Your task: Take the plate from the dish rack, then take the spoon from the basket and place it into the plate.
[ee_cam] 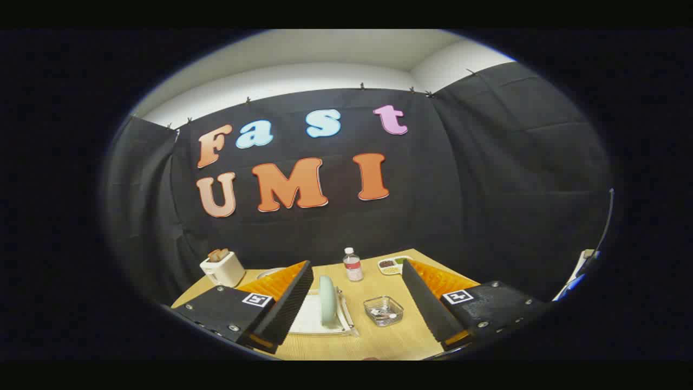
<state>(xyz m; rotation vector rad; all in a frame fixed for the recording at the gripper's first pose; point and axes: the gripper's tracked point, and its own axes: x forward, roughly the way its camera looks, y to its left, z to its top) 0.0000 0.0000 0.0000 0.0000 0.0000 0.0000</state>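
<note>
A pale green plate (327, 300) stands on edge in a white dish rack (313, 320) on the wooden table (373, 338). It lies ahead of my gripper (357, 281), a little inside the left finger. A small clear glass basket (384, 311) sits to the right of the rack, between the fingers, with something small inside that could be the spoon. My gripper is open, held above the table, with nothing between its fingers.
A white toaster (222, 267) with bread stands at the table's far left. A small water bottle (353, 264) stands at the back middle, with a divided snack tray (394, 265) to its right. A pale object (582, 271) shows past the table's right side.
</note>
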